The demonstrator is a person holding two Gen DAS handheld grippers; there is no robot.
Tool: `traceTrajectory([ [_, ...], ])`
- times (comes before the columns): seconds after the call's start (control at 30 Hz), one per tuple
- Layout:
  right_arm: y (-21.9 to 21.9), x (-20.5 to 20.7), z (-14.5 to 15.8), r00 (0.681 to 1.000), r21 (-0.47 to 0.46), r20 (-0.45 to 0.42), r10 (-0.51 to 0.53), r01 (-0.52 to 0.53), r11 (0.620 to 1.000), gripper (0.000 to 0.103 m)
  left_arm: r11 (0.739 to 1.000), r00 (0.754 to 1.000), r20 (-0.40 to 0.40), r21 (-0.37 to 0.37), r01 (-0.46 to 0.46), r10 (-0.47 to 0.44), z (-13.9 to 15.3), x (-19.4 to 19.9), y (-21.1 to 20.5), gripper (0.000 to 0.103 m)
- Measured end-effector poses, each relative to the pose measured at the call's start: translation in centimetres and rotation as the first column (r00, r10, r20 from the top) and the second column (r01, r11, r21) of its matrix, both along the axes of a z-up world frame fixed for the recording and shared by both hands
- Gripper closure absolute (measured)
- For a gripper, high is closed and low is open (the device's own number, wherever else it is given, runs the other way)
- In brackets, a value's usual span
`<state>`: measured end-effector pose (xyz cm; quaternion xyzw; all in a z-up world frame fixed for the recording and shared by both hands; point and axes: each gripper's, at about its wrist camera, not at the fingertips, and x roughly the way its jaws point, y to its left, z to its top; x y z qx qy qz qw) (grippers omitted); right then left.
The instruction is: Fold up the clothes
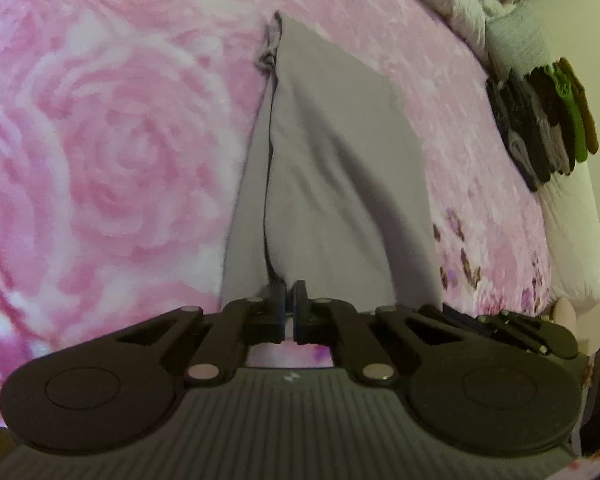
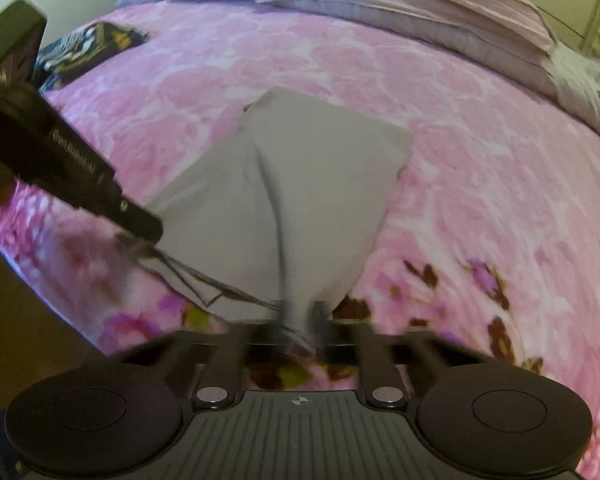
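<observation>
The left gripper (image 1: 289, 300) has its jaws drawn together on the near edge of a grey garment (image 1: 324, 168); only a thin sliver shows between the dark pads, and the cloth rises straight from them. The right gripper (image 2: 300, 328) is smeared by motion blur, so its fingertips are hard to make out, yet the jaws look closed with a pinch of the same grey garment (image 2: 284, 184) bunched between them. In the right wrist view the left gripper enters from the left edge and meets the garment's left corner, its tips hidden behind its own black body.

The garment lies on a pink rose-patterned bedspread (image 1: 112, 148), near the bed's near edge and stretching toward the middle. It is folded, with a dark seam line along it and a crumpled end at the far tip. What kind of clothing it is cannot be told.

Toward the bed's right edge, in the left wrist view, stands a stack of folded clothes (image 1: 548, 128) in dark, grey and green. At the head of the bed lie lilac pillows (image 2: 412, 4), partly cut off by the frame. A dark patterned item (image 2: 88, 48) sits at the far left corner, too blurred to identify.
</observation>
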<state>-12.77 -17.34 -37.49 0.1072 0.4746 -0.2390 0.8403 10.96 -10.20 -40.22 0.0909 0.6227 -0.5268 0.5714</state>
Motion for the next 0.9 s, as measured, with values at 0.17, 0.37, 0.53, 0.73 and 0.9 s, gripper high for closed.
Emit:
traceTrajectory([
  [0.17, 0.2, -0.8, 0.7, 1.000, -0.013, 0.023, 0.015, -0.014, 1.000, 0.103, 0.997, 0.999, 0.033, -0.068, -0.038, 0.041, 1.6, 1.0, 2.5, 0.103],
  [0.37, 0.3, 0.1, -0.8, 0.998, 0.022, -0.041, 0.045, -0.044, 0.999, 0.103, 1.000, 0.995, 0.096, -0.011, -0.013, 0.014, -0.4, 0.1, 2.5, 0.103],
  [0.53, -0.6, 0.6, -2.3, 0.988, 0.090, -0.152, 0.024, -0.011, 0.996, 0.084, 1.000, 0.992, 0.127, 0.007, -0.001, 0.000, -0.9, 0.1, 2.6, 0.099],
  [0.73, -2.7, -1.8, 0.6, 0.996, 0.190, -0.057, -0.074, 0.084, 0.978, 0.065, 1.000, 0.988, 0.152, 0.025, 0.014, -0.018, 1.4, 1.2, 3.8, 0.098],
  [0.9, -5.0, -0.4, 1.5, 0.977, 0.203, 0.119, -0.177, 0.150, 0.968, 0.090, 0.998, 0.986, 0.165, -0.048, 0.031, -0.023, 2.0, 0.6, 1.9, 0.098],
])
